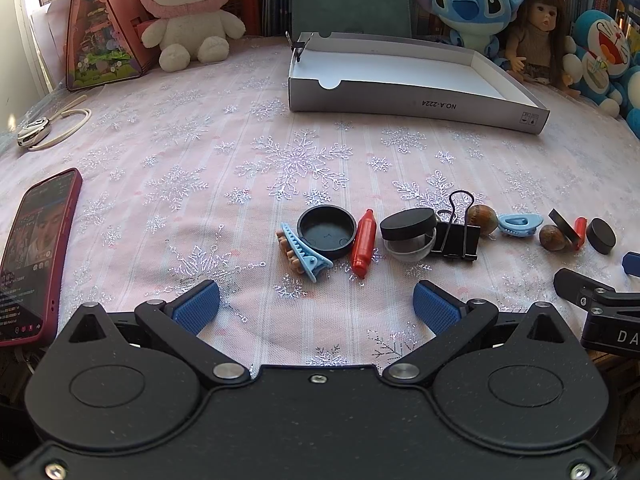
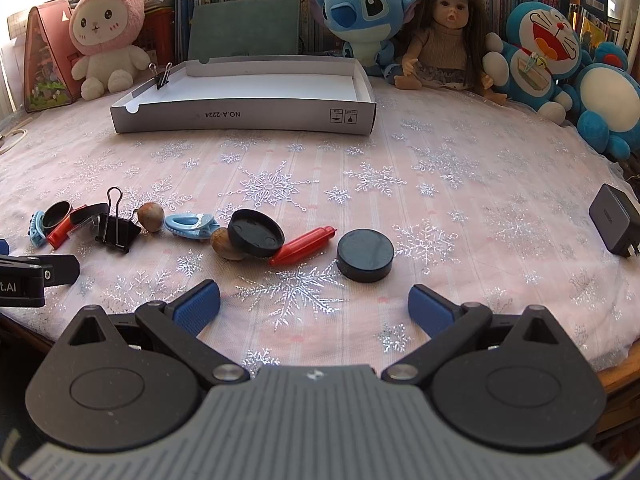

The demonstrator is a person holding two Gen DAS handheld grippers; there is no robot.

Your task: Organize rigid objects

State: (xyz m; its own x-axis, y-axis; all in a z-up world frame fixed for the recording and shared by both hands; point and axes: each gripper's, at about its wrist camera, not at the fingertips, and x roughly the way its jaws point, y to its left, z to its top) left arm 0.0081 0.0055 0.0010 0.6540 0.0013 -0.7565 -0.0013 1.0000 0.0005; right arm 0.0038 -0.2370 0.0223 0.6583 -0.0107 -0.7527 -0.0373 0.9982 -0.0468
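A row of small objects lies on the pink snowflake cloth. In the left wrist view: a blue hair clip [image 1: 303,255], a black lid [image 1: 326,231], a red tube [image 1: 363,244], a black-lidded clear jar [image 1: 409,234], a black binder clip [image 1: 458,232], a nut [image 1: 482,219]. My left gripper [image 1: 316,307] is open and empty, just short of them. In the right wrist view: a black puck [image 2: 365,255], a red tube [image 2: 304,245], a black lid [image 2: 256,238], a nut [image 2: 224,245], a blue clip [image 2: 190,225]. My right gripper [image 2: 314,306] is open and empty near the puck.
A white open box [image 1: 416,100] [image 2: 244,114] stands at the back with a small binder clip [image 2: 160,76] on its rim. A red phone [image 1: 34,256] lies left. A black charger [image 2: 614,220] lies right. Plush toys and a doll [image 2: 444,36] line the back.
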